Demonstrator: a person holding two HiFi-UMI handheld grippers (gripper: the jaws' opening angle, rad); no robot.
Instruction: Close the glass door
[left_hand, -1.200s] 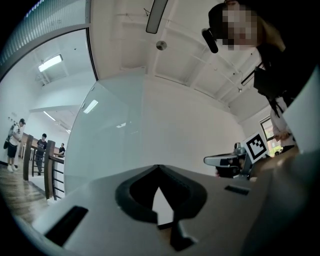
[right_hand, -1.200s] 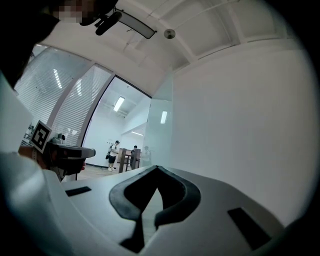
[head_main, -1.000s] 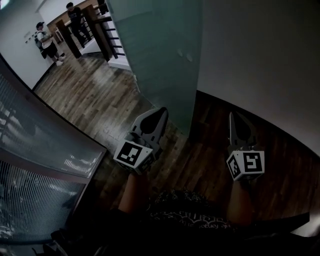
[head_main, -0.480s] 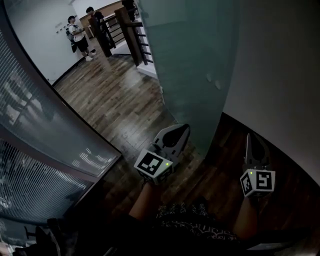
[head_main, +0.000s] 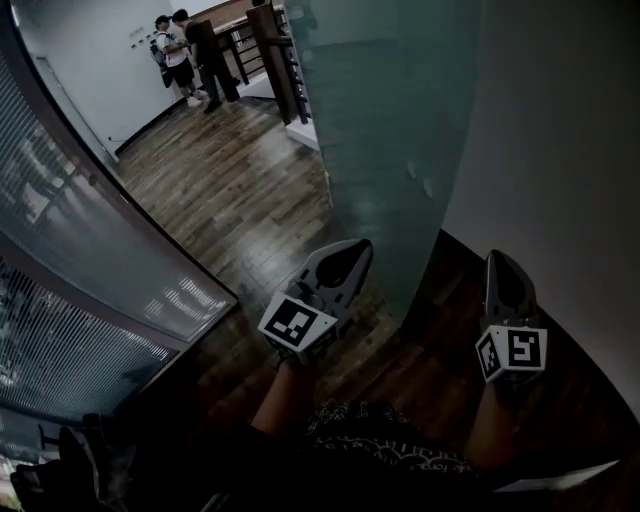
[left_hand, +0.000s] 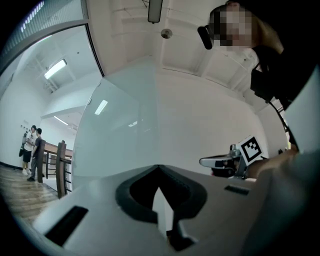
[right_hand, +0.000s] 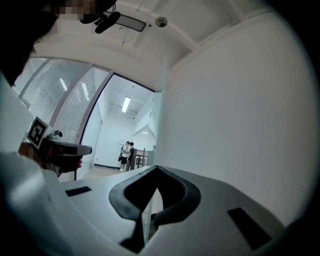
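Observation:
The frosted glass door (head_main: 390, 150) stands swung open, its face close to the white wall (head_main: 560, 150) on the right. Its lower edge ends just ahead of my grippers. My left gripper (head_main: 356, 247) is shut and empty, its tips level with the door's near edge and a little left of it. My right gripper (head_main: 498, 260) is also shut and empty, in the narrow gap between door and wall. In the left gripper view, the left gripper (left_hand: 159, 167) faces the door (left_hand: 125, 130). In the right gripper view, the right gripper (right_hand: 157, 167) lines up with the door's thin edge (right_hand: 158, 125).
A curved glass partition with blinds (head_main: 90, 270) runs along the left. Dark wooden floor (head_main: 230, 190) stretches ahead through the doorway. Two people (head_main: 185, 50) stand at the far end beside a wooden railing (head_main: 270, 40).
Both grippers have moved forward to the door's near edge, still shut. The head view has swung, so the door now fills more of the frame and the people appear nearer the top centre.

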